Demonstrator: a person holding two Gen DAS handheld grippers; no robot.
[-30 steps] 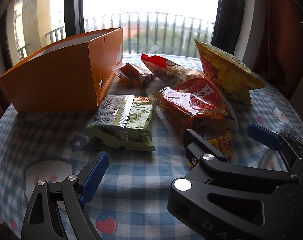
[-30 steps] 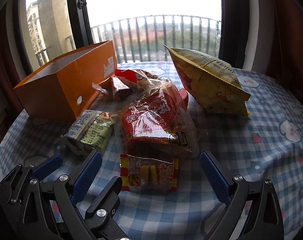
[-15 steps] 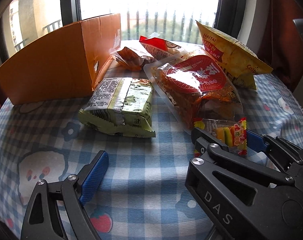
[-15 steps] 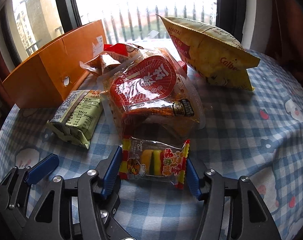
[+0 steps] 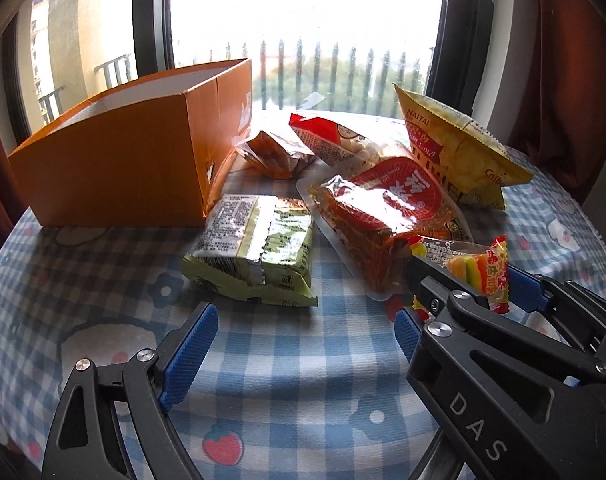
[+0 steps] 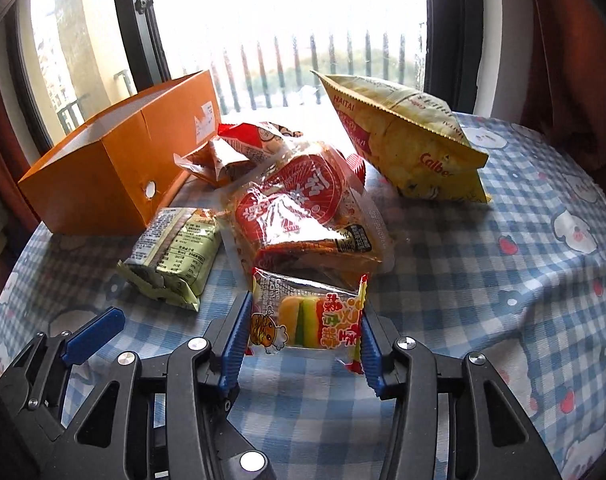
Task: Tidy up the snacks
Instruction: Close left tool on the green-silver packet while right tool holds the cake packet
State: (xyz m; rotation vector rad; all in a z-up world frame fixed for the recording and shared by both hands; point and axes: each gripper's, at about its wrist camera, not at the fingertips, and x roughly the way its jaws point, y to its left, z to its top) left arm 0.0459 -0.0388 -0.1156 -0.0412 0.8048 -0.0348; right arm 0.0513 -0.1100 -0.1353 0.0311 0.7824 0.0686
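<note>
Seen from the left wrist, the left gripper (image 5: pixel 299 344) hangs wide open and empty over a soft blue checked tablecloth (image 5: pixel 271 400), facing a crinkled green foil packet (image 5: pixel 259 256), a glossy red-labelled clear bag (image 5: pixel 387 216), a puffy yellow chip bag (image 5: pixel 459 152) and a stiff orange cardboard box (image 5: pixel 119 172) with an open top. From the right wrist, the right gripper (image 6: pixel 303 348), jaws closing, pinches a small shiny candy packet (image 6: pixel 307 316) by its two crimped ends between ribbed blue pads (image 6: pixel 235 344), the packet raised just above the cloth in front of the red-labelled bag.
</note>
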